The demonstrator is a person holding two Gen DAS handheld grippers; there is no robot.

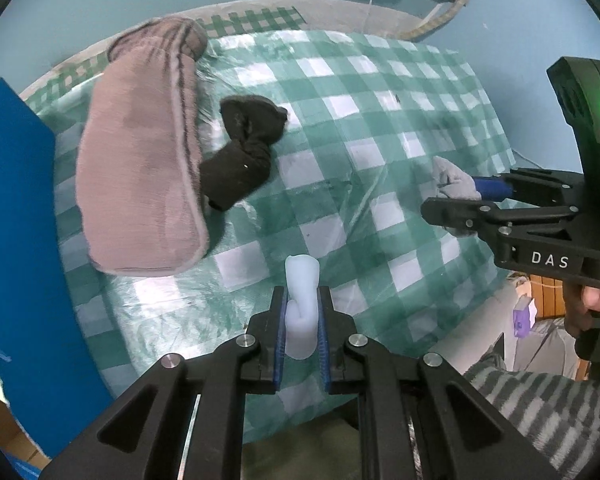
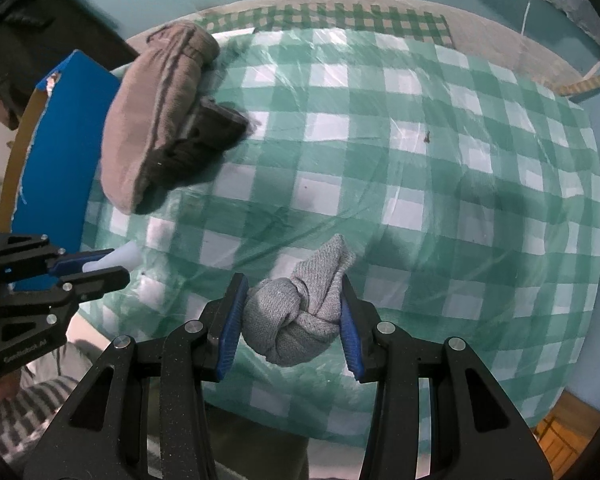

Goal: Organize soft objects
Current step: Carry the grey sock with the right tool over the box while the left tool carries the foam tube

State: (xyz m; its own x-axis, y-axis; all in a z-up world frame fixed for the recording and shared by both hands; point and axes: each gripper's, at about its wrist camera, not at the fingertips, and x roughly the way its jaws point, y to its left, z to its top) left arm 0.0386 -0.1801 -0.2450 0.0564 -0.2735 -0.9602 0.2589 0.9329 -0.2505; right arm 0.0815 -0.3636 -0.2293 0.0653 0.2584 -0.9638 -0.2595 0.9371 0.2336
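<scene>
My left gripper (image 1: 302, 312) is shut on a pale white soft piece (image 1: 301, 304) and holds it above the near edge of the checked table (image 1: 380, 120). It also shows at the left of the right wrist view (image 2: 112, 266). My right gripper (image 2: 294, 312) is shut on a knotted grey sock (image 2: 296, 320) above the table's near side; it also shows in the left wrist view (image 1: 460, 200). A brown rolled cloth (image 1: 140, 168) lies at the table's left, with a knotted black sock (image 1: 240, 168) touching its right side.
A blue box (image 1: 20, 240) stands at the table's left edge, next to the brown cloth. A green-and-white checked cover under clear plastic lies over the table (image 2: 420, 160). A teal wall is behind. The person's striped sleeve (image 1: 540, 400) is at the near right.
</scene>
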